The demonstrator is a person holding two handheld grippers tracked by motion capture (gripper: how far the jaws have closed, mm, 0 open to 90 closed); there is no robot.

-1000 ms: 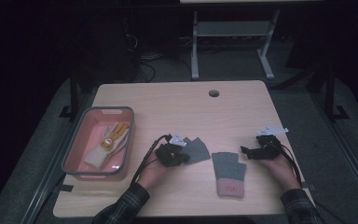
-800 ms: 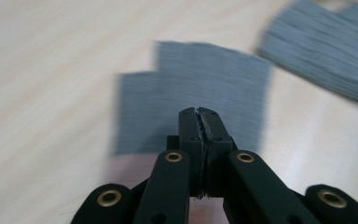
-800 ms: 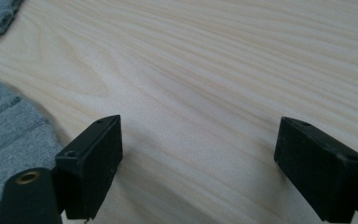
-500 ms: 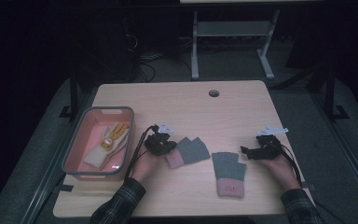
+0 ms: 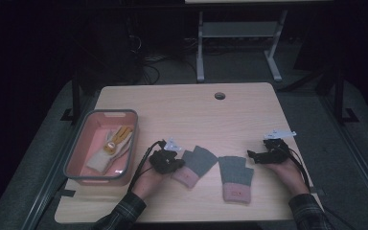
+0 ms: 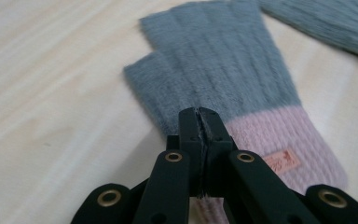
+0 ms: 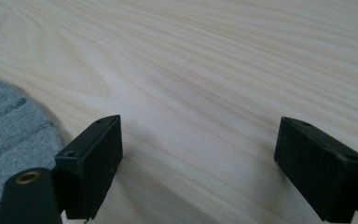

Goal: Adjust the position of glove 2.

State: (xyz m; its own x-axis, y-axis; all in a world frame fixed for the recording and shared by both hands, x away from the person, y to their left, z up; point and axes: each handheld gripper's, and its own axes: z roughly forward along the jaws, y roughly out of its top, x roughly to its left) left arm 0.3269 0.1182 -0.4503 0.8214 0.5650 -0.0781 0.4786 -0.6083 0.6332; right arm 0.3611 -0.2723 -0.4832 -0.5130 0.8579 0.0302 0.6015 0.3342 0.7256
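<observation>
The left gripper (image 6: 199, 116) lies low over the table (image 5: 182, 110), jaws pinched on the edge of a grey fingerless glove (image 6: 214, 65) with a pink cuff, beside the pink bin (image 5: 76, 153). The right gripper (image 7: 198, 154) rests wide apart over bare wood.

pink tray (image 5: 76, 154): left on table (image 5: 182, 110) | holds cream-and-orange glove (image 5: 111, 147) | table hole (image 5: 219, 96): far edge
</observation>
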